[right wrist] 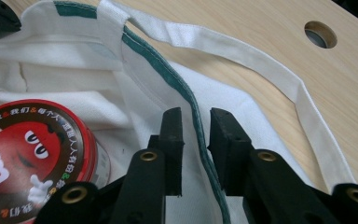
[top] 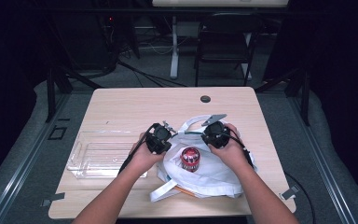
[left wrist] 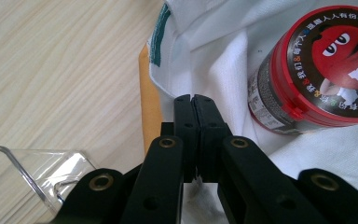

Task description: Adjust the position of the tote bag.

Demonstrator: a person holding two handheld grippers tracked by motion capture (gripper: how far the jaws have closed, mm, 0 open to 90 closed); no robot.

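From the high view, your left gripper (top: 167,128) and right gripper (top: 208,127) sit on either side of the white tote bag's (top: 214,175) mouth on the table (top: 135,100), with the red-lidded candy can (top: 190,158) standing inside the bag, between your hands. In the left gripper view, your jaws are clenched on the bag's rim (left wrist: 168,86), the can (left wrist: 321,70) just beside them. In the right gripper view, your jaws stand parted with the green-trimmed rim (right wrist: 193,116) running between them, not pressed by the pads.
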